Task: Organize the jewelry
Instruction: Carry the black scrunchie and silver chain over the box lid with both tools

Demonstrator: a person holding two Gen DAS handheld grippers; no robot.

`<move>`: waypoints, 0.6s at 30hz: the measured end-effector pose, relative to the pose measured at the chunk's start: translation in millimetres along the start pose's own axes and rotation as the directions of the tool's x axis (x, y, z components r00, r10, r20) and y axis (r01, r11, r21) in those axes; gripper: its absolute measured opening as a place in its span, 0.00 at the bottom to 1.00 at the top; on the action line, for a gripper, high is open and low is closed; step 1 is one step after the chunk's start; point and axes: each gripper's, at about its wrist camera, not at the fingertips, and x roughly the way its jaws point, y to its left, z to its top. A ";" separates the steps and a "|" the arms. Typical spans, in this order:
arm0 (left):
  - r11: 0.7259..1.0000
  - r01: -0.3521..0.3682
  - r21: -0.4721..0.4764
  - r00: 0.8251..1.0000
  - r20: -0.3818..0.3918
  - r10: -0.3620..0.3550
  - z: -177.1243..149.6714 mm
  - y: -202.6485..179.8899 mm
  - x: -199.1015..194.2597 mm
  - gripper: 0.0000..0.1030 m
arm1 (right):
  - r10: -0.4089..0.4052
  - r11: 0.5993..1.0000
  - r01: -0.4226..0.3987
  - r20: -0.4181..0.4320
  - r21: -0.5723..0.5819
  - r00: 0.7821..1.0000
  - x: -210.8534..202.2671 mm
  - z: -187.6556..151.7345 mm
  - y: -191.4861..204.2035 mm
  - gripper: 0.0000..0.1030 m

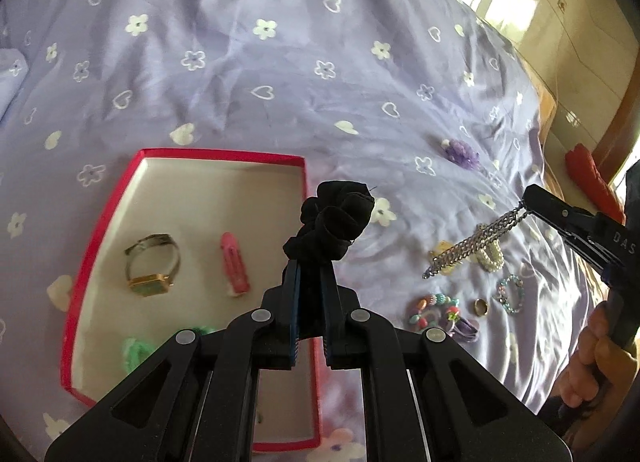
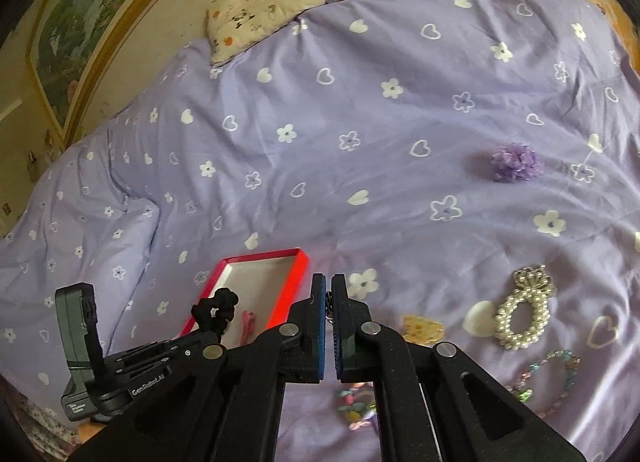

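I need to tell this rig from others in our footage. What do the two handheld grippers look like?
Both the left gripper and right gripper are matte black linkage arms with silver round pivots and blue pads inside flat fingers. White lettering marks the bodies. A bare hand grips the right one's handle.

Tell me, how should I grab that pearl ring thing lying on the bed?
Pinch one side of the pearl loop across its beaded band, coming straight down from above. It lies flat on the purple bedspread, and its open middle leaves room for one finger of the tool inside and one outside. The sparkly crown end looks bulkier and knobbly, so it would probably slip more easily.
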 end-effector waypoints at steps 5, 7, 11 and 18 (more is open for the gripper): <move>1.000 -0.018 -0.018 1.000 0.011 0.019 -0.4 16.3 -7.6 0.07 | 0.034 0.999 -0.034 0.003 -0.014 0.999 1.2 3.4 15.8 0.02; 0.999 -0.029 -0.026 1.000 0.013 0.029 -1.5 24.1 -10.4 0.07 | 0.054 0.998 -0.054 -0.001 -0.019 0.999 4.2 4.3 24.3 0.02; 0.998 -0.052 -0.040 0.999 0.012 0.052 -4.9 39.5 -13.8 0.07 | 0.091 0.995 -0.092 -0.015 -0.043 0.996 11.7 2.7 44.2 0.02; 0.993 -0.098 -0.069 0.995 0.002 0.099 -11.9 70.5 -18.5 0.07 | 0.160 0.983 -0.164 -0.052 -0.081 0.986 31.7 -2.6 84.7 0.02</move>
